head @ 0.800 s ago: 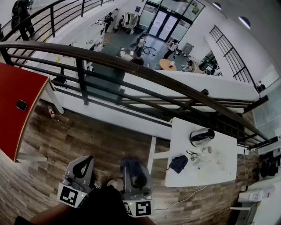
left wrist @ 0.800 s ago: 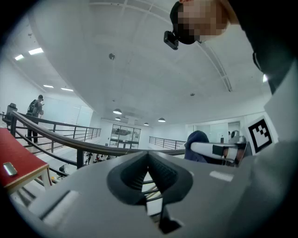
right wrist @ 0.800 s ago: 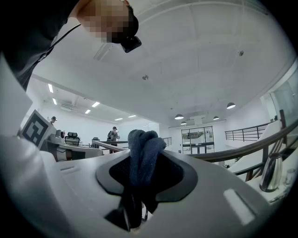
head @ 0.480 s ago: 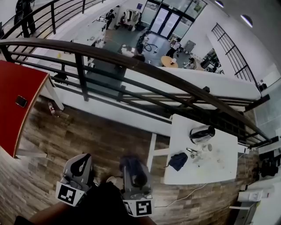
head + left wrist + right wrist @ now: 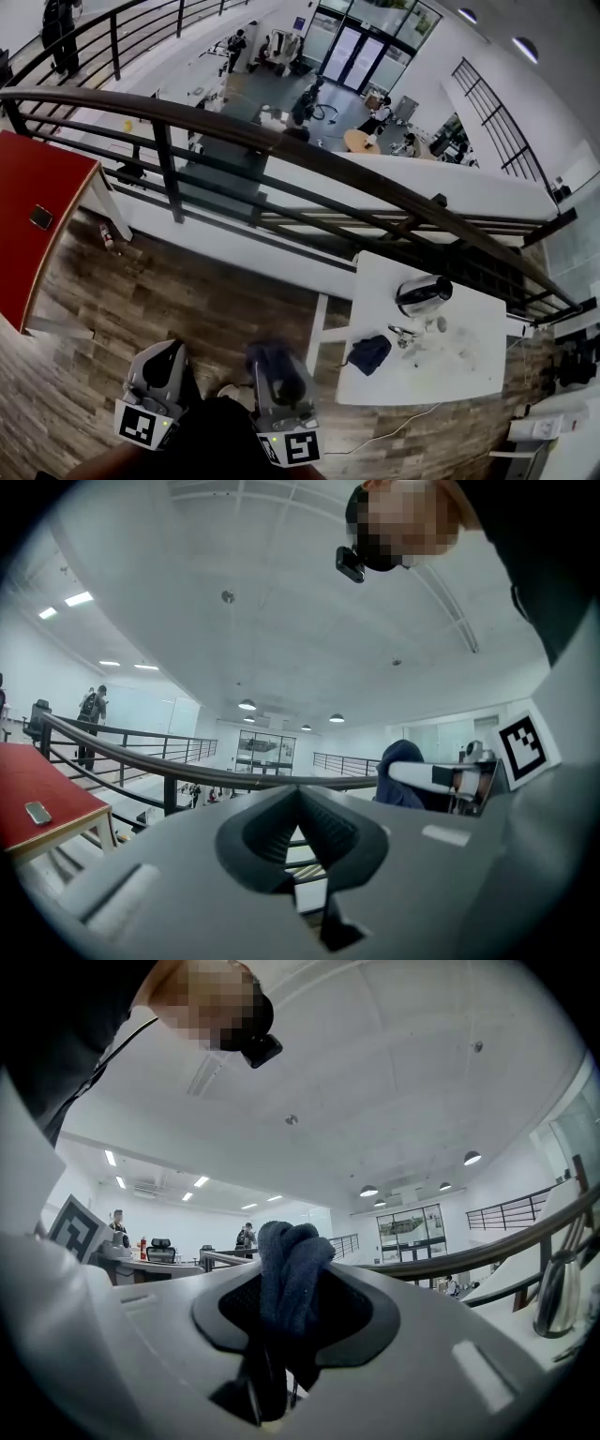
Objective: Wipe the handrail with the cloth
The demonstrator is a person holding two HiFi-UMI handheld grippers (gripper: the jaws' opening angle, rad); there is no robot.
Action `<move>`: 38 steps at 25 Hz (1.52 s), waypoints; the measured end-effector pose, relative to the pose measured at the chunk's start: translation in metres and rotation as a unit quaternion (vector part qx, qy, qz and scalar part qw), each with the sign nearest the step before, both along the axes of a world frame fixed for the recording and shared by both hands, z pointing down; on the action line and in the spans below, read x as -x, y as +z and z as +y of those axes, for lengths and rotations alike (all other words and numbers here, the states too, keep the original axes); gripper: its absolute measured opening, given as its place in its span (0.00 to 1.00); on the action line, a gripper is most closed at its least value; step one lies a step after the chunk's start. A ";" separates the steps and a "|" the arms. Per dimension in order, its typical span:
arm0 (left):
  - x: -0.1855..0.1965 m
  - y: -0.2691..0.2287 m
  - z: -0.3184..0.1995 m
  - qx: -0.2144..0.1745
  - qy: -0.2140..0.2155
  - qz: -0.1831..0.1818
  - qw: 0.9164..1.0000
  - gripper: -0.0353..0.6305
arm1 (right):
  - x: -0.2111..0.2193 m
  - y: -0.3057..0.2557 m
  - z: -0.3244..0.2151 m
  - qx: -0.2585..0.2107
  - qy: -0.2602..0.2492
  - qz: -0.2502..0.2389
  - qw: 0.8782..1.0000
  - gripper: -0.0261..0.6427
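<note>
Handrail across ahead; table right, before it; cloth in right gripper jaws.

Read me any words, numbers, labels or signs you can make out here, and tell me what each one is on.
No text can be read anywhere.
Blue sign beside the far glass doors: too small to read.
Square marker on the left gripper: black-and-white pattern, no letters.
Square marker on the right gripper: the same.
Cloth in the right gripper's fingers: no label showing.
</note>
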State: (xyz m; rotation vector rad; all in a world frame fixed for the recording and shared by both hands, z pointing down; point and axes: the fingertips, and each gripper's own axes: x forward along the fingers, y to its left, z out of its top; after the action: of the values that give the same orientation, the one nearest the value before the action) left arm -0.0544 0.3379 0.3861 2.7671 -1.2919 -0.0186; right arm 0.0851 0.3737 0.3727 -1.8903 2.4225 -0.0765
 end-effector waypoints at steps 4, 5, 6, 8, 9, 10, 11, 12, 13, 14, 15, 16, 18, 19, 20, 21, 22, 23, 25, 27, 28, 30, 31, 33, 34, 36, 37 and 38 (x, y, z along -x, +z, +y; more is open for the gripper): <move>-0.015 0.011 0.003 0.011 0.021 0.007 1.000 0.05 | -0.007 0.015 -0.004 0.013 0.009 0.003 1.000 0.24; -0.020 0.014 0.002 0.019 0.022 0.009 1.000 0.05 | -0.011 0.016 -0.005 0.014 0.008 0.003 1.000 0.24; -0.025 0.014 -0.002 0.019 0.021 0.013 1.000 0.05 | -0.016 0.014 -0.006 0.013 0.008 0.004 1.000 0.24; -0.035 0.008 -0.017 0.009 0.020 0.029 0.999 0.05 | -0.027 0.010 -0.015 0.006 0.014 0.002 1.000 0.24; -0.040 0.006 -0.026 0.010 0.024 0.034 0.999 0.05 | -0.032 0.008 -0.022 0.004 0.019 -0.001 1.000 0.24; -0.043 0.007 -0.034 0.015 0.031 0.033 0.999 0.05 | -0.035 0.008 -0.030 0.005 0.024 -0.003 1.000 0.24; -0.045 0.010 -0.041 0.021 0.040 0.029 0.999 0.05 | -0.036 0.009 -0.037 0.009 0.030 -0.003 1.000 0.24; -0.046 0.013 -0.049 0.027 0.049 0.025 0.998 0.05 | -0.035 0.011 -0.045 0.013 0.035 -0.001 0.999 0.24; -0.047 0.015 -0.058 0.031 0.055 0.022 0.998 0.05 | -0.035 0.012 -0.055 0.015 0.041 0.003 0.999 0.24; -0.049 0.017 -0.071 0.032 0.060 0.021 0.998 0.05 | -0.036 0.012 -0.066 0.016 0.047 0.006 0.999 0.24; -0.052 0.016 -0.085 0.028 0.063 0.020 0.997 0.05 | -0.038 0.010 -0.078 0.016 0.054 0.006 0.998 0.24; -0.056 0.012 -0.100 0.021 0.065 0.021 0.997 0.05 | -0.041 0.007 -0.091 0.018 0.061 0.003 0.998 0.24; -0.062 0.006 -0.126 0.010 0.071 0.019 0.997 0.05 | -0.047 0.002 -0.117 0.026 0.075 -0.003 0.997 0.24; -0.064 0.005 -0.139 0.008 0.075 0.017 0.997 0.05 | -0.049 0.001 -0.131 0.033 0.082 -0.002 0.996 0.24; -0.065 0.004 -0.153 0.006 0.080 0.017 0.997 0.05 | -0.049 0.002 -0.145 0.039 0.089 0.003 0.995 0.24; -0.065 0.002 -0.165 0.004 0.086 0.018 0.996 0.05 | -0.049 0.003 -0.159 0.044 0.094 0.010 0.994 0.24; -0.065 0.000 -0.177 0.001 0.094 0.018 0.995 0.05 | -0.047 0.004 -0.172 0.047 0.098 0.015 0.994 0.24; -0.064 -0.002 -0.187 -0.002 0.102 0.016 0.995 0.05 | -0.045 0.003 -0.184 0.046 0.100 0.020 0.994 0.24; -0.060 -0.007 -0.210 -0.006 0.115 0.013 0.993 0.05 | -0.040 0.000 -0.209 0.043 0.099 0.023 0.994 0.24; -0.054 -0.012 -0.231 -0.006 0.115 0.018 0.993 0.05 | -0.031 -0.003 -0.233 0.041 0.095 0.019 0.994 0.24; -0.049 -0.012 -0.241 -0.005 0.113 0.020 0.993 0.05 | -0.025 -0.003 -0.245 0.041 0.093 0.018 0.995 0.24; -0.040 -0.013 -0.260 -0.006 0.104 0.019 0.994 0.05 | -0.013 -0.003 -0.268 0.044 0.088 0.023 0.995 0.24; -0.038 -0.013 -0.269 -0.007 0.097 0.017 0.995 0.05 | -0.009 -0.004 -0.279 0.045 0.084 0.025 0.995 0.24; -0.036 -0.018 -0.284 -0.007 0.081 0.021 0.996 0.05 | -0.003 -0.011 -0.295 0.039 0.070 0.024 0.996 0.24; -0.035 -0.021 -0.290 -0.006 0.072 0.027 0.997 0.05 | 0.000 -0.014 -0.301 0.035 0.058 0.023 0.997 0.24; -0.032 -0.024 -0.295 -0.001 0.053 0.033 0.998 0.05 | 0.008 -0.019 -0.311 0.028 0.028 0.022 0.999 0.24; -0.029 -0.022 -0.297 0.003 0.043 0.031 0.999 0.05 | 0.012 -0.020 -0.316 0.025 0.012 0.022 0.999 0.24; -0.027 -0.021 -0.299 0.008 0.032 0.028 0.999 0.05 | 0.014 -0.023 -0.322 0.023 -0.003 0.022 0.999 0.24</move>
State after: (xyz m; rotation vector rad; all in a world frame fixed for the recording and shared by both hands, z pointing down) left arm -0.0276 0.0393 0.3654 2.7718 -1.1852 -0.0812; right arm 0.0708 0.0513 0.3499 -1.9230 2.4769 -0.0914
